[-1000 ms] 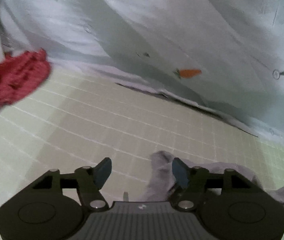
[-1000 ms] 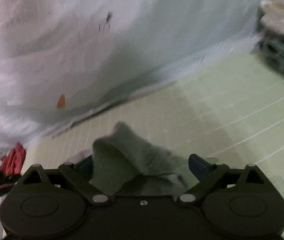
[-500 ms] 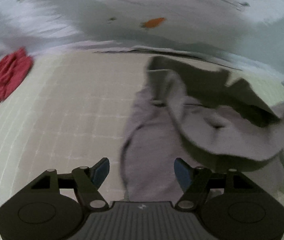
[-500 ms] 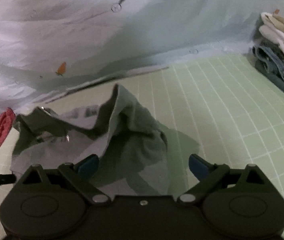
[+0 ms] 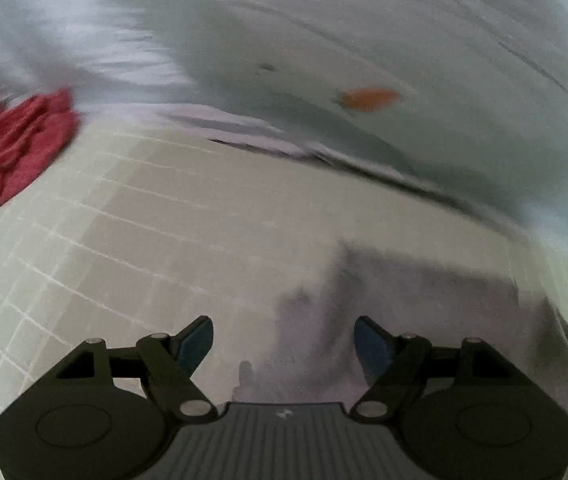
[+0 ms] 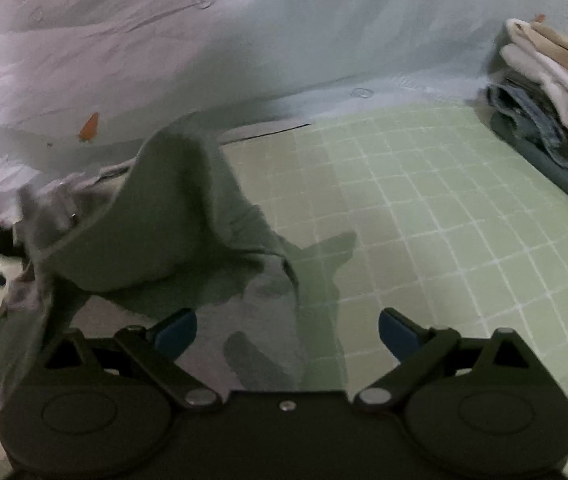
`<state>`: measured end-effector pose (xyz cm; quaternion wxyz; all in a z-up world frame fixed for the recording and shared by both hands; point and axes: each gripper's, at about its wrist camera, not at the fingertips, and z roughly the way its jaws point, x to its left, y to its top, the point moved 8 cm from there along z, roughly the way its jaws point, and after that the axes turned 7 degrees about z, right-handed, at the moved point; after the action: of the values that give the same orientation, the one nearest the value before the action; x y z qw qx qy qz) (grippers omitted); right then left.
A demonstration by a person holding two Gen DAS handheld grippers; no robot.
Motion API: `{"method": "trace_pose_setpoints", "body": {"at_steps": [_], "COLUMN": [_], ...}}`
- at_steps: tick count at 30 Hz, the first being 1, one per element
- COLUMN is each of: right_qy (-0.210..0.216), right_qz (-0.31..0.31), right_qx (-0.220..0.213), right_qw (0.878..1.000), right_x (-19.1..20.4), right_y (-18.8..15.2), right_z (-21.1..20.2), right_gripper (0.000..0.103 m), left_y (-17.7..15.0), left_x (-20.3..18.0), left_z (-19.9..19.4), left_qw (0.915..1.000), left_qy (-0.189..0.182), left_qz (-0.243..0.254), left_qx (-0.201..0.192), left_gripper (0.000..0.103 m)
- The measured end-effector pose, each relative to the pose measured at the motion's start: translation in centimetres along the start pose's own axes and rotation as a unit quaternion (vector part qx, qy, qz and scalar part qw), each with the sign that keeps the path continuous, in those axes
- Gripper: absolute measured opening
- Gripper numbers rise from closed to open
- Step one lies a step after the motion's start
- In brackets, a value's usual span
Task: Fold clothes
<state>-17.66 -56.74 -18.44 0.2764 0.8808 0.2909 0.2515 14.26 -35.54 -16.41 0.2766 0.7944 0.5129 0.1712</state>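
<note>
Blue-padded fingers (image 5: 196,342) of the left gripper (image 5: 283,340) stand wide apart with nothing pinched between them, and the right gripper (image 6: 287,330) is spread just as wide and equally empty. Both hang low over a pale green gridded mat (image 6: 424,208). The grey garment (image 6: 172,216) lies crumpled on that mat, mostly to the left in the right wrist view, one flap of it standing up in a peak while the rest spreads flat toward the gripper. From the left wrist view, which is blurred, the same grey cloth (image 5: 424,300) sits ahead and to the right. A red cloth (image 5: 16,152) is bunched at the mat's far left edge. White sheeting printed with small carrots (image 5: 368,98) drapes behind. Folded clothes are stacked (image 6: 552,108) at the mat's right side, well apart from the garment.
</note>
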Motion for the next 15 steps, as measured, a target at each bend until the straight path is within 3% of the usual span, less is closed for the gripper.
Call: {"method": "trace_pose_setpoints", "body": {"at_steps": [4, 9, 13, 14, 15], "right_qy": [0.020, 0.025, 0.038, 0.041, 0.044], "right_qz": [-0.042, -0.054, -0.027, -0.020, -0.013], "right_qx": [0.004, 0.004, 0.000, -0.001, -0.002], "right_qw": [0.999, 0.998, 0.999, 0.999, 0.999], "right_x": [2.2, 3.0, 2.4, 2.2, 2.0], "right_y": [0.8, 2.0, 2.6, 2.8, 3.0], "right_z": [1.9, 4.0, 4.4, 4.5, 4.6], "right_gripper": [0.100, 0.095, 0.049, 0.033, 0.026], "left_y": [0.6, -2.3, -5.3, -6.0, -6.5], "left_x": [1.5, 1.7, 0.9, 0.8, 0.6], "left_z": [0.6, -1.0, -1.8, -2.0, -2.0], "left_qw": [0.9999, 0.9979, 0.9938, 0.9931, 0.9926], "left_qy": [0.009, -0.040, -0.065, -0.068, -0.073], "left_qz": [0.006, 0.048, 0.084, 0.088, 0.089], "left_qx": [0.004, 0.017, 0.033, 0.036, 0.038], "left_gripper": [0.079, 0.078, 0.075, 0.063, 0.055]}}
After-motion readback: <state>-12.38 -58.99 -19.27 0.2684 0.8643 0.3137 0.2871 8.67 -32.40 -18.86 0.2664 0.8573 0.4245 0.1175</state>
